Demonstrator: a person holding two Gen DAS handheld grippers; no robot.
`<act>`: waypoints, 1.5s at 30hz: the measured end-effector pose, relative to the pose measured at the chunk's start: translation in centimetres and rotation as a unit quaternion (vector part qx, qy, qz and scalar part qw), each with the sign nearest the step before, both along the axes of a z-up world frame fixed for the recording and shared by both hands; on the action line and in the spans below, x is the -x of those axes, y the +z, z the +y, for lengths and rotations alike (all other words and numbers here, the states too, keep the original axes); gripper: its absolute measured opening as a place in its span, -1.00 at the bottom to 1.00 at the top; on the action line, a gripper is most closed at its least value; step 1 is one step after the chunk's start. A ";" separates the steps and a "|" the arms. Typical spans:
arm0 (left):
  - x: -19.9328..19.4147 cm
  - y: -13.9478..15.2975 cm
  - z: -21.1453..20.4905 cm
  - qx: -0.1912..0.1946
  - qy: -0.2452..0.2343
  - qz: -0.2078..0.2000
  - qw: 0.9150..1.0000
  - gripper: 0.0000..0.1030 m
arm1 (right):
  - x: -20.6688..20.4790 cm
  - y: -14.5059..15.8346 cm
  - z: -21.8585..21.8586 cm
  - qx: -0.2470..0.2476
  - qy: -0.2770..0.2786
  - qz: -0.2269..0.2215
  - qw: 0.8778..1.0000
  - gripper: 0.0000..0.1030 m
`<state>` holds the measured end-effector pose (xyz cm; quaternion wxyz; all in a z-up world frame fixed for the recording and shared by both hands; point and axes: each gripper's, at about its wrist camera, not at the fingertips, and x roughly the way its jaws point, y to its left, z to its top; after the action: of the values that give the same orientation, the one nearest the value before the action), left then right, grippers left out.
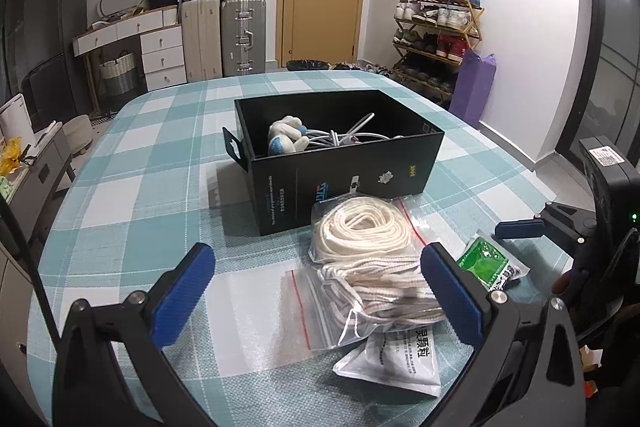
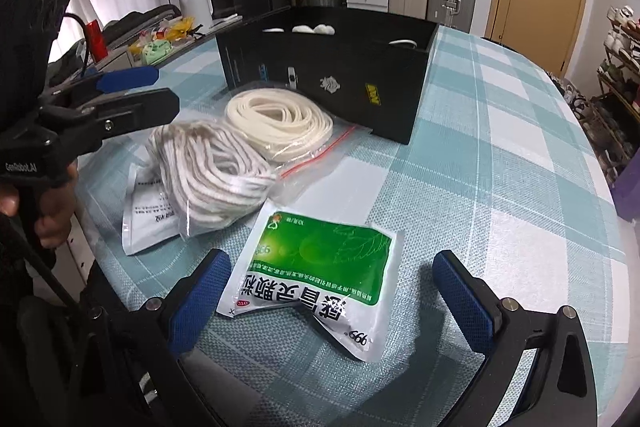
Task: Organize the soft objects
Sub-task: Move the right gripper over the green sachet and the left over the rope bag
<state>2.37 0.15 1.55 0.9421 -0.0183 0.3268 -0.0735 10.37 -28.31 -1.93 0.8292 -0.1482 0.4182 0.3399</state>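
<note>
A black box [image 1: 344,183] stands on the checked tablecloth and holds a white-and-blue plush toy [image 1: 286,139] and white cables [image 1: 352,137]. In front of it lie a bag of cream flat cord [image 1: 362,231], a bag of striped white cord [image 1: 384,291], a white sachet [image 1: 394,363] and a green-and-white sachet [image 2: 320,267]. My left gripper [image 1: 316,291] is open, its right finger beside the striped cord bag. My right gripper [image 2: 332,291] is open around the green sachet, just above it. The box also shows in the right wrist view [image 2: 332,67].
The table [image 2: 500,155] has a rounded edge. An empty clear zip bag [image 1: 256,323] lies between my left fingers. Beyond the table are suitcases [image 1: 224,35], a drawer unit [image 1: 160,51], a door and a shoe rack [image 1: 436,39].
</note>
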 end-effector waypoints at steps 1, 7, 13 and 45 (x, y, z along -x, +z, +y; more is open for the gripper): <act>0.0 0.0 -0.1 0.000 -0.003 0.001 1.000 1.00 | 0.0 -0.1 0.0 0.001 0.000 0.001 1.000 0.99; 0.1 0.0 -1.0 -0.001 -0.027 0.008 1.000 1.00 | -0.5 -0.1 -0.2 0.003 -0.012 0.002 1.000 0.99; -0.1 -0.3 -2.4 -0.004 -0.050 0.022 0.999 1.00 | -0.6 0.0 -0.4 -0.001 -0.017 -0.002 1.000 0.86; -1.1 -1.0 -3.6 0.035 -0.112 0.070 0.991 1.00 | -0.5 0.2 -0.8 -0.007 -0.018 -0.017 1.000 0.50</act>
<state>3.50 -3.46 0.60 0.9016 -0.0199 0.3891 -0.1882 10.91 -29.14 -1.76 0.8431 -0.1404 0.4047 0.3251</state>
